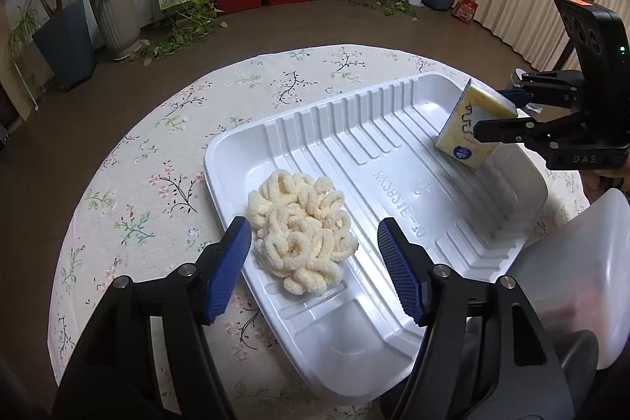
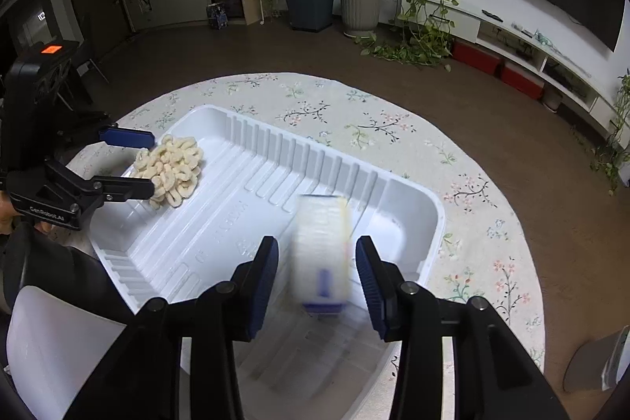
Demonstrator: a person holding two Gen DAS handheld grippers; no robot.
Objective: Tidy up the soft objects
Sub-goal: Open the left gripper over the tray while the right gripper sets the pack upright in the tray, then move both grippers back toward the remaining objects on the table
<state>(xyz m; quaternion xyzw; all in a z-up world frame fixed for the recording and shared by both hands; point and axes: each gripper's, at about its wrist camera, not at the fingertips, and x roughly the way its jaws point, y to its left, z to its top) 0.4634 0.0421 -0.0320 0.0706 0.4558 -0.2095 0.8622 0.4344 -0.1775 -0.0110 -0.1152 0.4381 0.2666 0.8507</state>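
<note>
While both our grippers hang over the round bench with its floral cloth (image 1: 165, 144), a ribbed white plastic tray (image 1: 338, 341) lies across it. Our left gripper (image 1: 315, 266) has its blue pads wide apart, and the cream, loopy chenille cleaning pad (image 1: 301, 243) sits between them on the near left part of the tray floor; the pads do not press on it. Our right gripper (image 2: 317, 288) is parted by a moderate gap, and the small yellow and white tissue pack with blue print (image 2: 323, 254) is between the pads with clear space on both sides. It looks blurred in the right wrist view and tilted in the left wrist view, at the tray's right end.
</note>
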